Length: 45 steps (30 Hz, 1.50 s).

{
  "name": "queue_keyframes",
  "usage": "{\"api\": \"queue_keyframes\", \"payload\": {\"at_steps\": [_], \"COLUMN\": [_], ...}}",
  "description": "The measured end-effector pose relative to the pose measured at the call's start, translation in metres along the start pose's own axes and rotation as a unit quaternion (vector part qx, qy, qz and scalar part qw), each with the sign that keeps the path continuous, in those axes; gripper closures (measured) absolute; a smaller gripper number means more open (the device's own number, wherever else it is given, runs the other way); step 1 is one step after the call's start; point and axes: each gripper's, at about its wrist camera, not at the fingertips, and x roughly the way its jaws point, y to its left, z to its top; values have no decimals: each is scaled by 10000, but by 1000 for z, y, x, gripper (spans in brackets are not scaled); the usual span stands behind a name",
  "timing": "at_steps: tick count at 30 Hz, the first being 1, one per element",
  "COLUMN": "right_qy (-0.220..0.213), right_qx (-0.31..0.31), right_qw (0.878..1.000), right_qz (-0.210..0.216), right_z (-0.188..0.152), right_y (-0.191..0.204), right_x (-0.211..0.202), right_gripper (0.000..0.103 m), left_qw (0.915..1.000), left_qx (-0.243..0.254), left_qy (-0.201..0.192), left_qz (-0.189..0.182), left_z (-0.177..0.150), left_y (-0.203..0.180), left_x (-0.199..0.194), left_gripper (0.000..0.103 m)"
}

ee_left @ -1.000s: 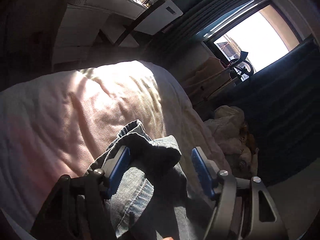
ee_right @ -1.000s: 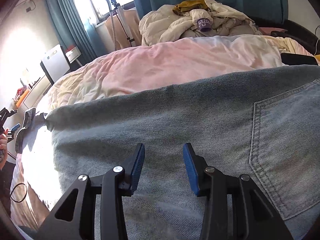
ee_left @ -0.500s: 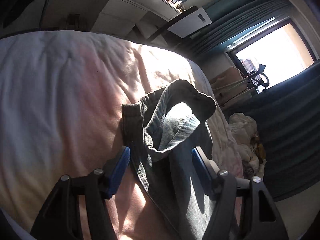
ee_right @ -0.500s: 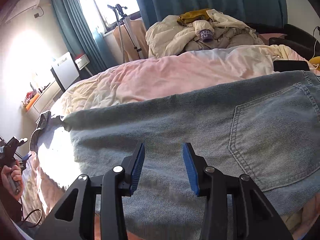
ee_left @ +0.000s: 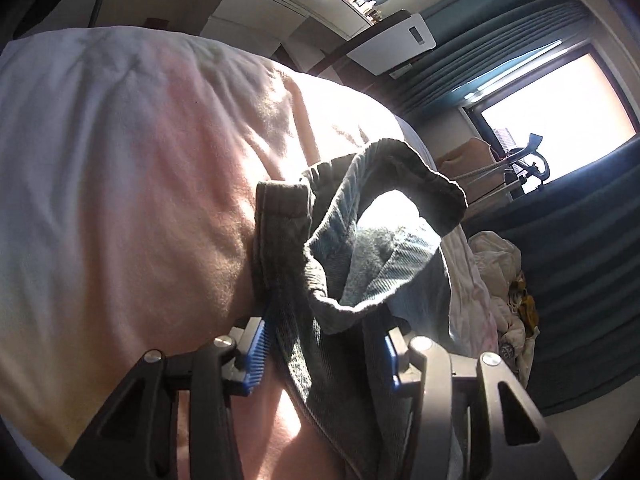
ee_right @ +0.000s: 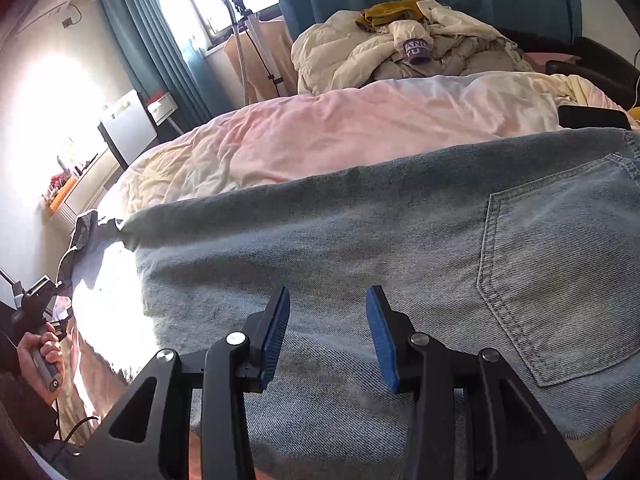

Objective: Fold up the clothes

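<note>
Blue jeans lie spread across the pink bed cover, back pocket to the right. My right gripper hovers just over the denim near the front edge, open, with nothing raised between its pads. In the left wrist view the leg end of the jeans is bunched up and lifted off the cover. My left gripper is closing on that bunch, and the cloth fills the gap and touches both pads. The left gripper and the hand holding it also show at the far left of the right wrist view.
A heap of cream bedding and clothes sits at the head of the bed. A dark flat device lies on the cover at the right. Beside the bed stand a white appliance and a tripod stand by the window.
The left gripper dropped toward the bed with the jeans leg end between its jaws, and the jaws narrowed onto the cloth. The right gripper stayed put over the denim.
</note>
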Motion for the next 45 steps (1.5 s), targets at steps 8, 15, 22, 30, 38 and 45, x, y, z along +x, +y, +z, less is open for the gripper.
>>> {"api": "queue_keyframes", "payload": {"at_steps": [8, 15, 22, 30, 38, 45], "right_qy": [569, 577, 605, 663, 724, 714], "right_qx": [-574, -872, -826, -728, -455, -284], "right_qw": [9967, 9942, 9943, 9947, 9963, 9970], "right_qz": [-35, -250, -286, -282, -94, 22], "right_z": [-13, -19, -19, -18, -14, -15], "right_y": [21, 28, 25, 22, 15, 7], "right_x": [38, 39, 35, 39, 34, 23], "right_gripper": [63, 63, 63, 63, 63, 63], "left_qw": [9977, 9962, 9993, 9977, 9897, 9934], "left_qx": [489, 208, 199, -629, -1400, -789], "left_qy": [-378, -701, -320, -98, 121, 543], "left_qz": [-278, -465, 51, 244, -283, -624], "left_z": [7, 49, 86, 69, 39, 19], "left_y": [-11, -13, -14, 31, 58, 26], "left_x": [-12, -47, -30, -13, -23, 0], "left_gripper": [94, 96, 99, 89, 53, 53]}}
